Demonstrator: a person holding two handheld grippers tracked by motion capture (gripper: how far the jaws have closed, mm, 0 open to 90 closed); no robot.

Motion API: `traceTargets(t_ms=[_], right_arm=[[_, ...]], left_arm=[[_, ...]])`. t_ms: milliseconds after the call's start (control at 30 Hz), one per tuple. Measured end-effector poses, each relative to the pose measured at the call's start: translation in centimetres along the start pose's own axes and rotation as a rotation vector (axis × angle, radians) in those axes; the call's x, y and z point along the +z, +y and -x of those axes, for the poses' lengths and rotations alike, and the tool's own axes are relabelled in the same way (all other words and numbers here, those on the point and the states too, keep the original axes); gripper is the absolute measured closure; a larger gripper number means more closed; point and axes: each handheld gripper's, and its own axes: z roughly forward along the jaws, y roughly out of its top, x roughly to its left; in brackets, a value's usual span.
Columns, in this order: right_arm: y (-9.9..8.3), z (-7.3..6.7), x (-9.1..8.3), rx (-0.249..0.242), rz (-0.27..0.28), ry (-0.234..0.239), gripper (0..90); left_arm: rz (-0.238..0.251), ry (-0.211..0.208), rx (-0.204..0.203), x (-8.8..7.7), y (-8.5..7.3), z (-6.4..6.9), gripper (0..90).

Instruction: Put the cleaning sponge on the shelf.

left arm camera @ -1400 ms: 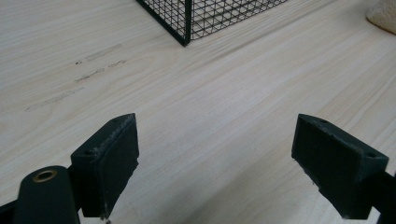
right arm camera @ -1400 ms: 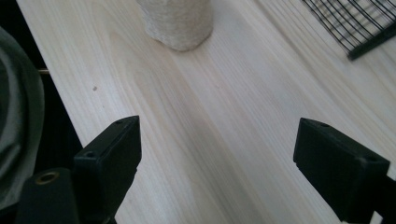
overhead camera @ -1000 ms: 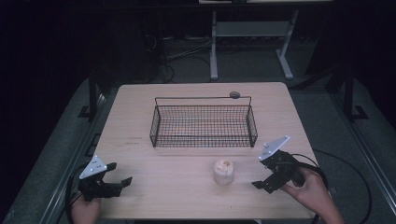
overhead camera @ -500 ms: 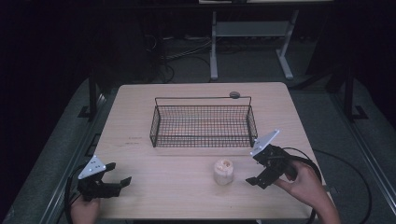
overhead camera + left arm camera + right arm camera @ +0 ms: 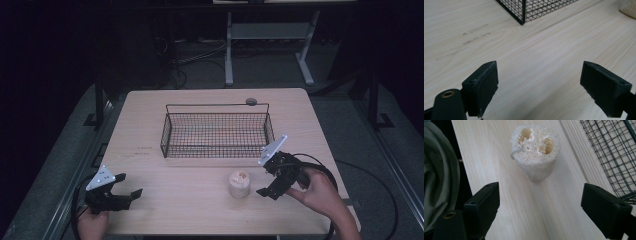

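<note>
A pale loofah piece (image 5: 239,183) stands upright on the wooden table (image 5: 170,205), in front of a black wire basket (image 5: 215,150). My right gripper (image 5: 264,181) is open just to the right of the loofah, not touching it. In the right gripper view the loofah (image 5: 535,151) sits ahead of the open right gripper (image 5: 540,212), with the basket's mesh (image 5: 609,150) at the right. My left gripper (image 5: 129,186) rests open near the table's front left corner. In the left gripper view the left gripper (image 5: 539,92) holds nothing, and the basket's corner (image 5: 523,12) is ahead.
The basket has nothing in it. A small round grey disc (image 5: 251,101) lies by the table's back edge, behind the basket. A cable (image 5: 322,167) loops from the right gripper near the right edge. A metal stand (image 5: 229,55) is on the floor beyond the table.
My right gripper has moved left and slightly forward, closing in on the loofah. The left gripper, the loofah and the basket have stayed put.
</note>
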Motion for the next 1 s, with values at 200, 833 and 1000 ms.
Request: traceTargets(t_ms=[200, 833, 1000], right_arm=[[1.3, 0.2, 0.5, -0.012, -0.023, 0.019, 15.0], [4.4, 0.4, 2.8, -0.048, -0.090, 0.055, 15.2], [4.8, 0.7, 3.6, -0.051, -0.119, 0.059, 15.3]], left_arm=[[-0.001, -0.002, 0.005, 0.1, 0.1, 0.0, 13.7], [0.006, -0.004, -0.001, 0.0, 0.1, 0.0, 13.7], [0.007, -0.004, -0.001, 0.0, 0.1, 0.0, 13.7]])
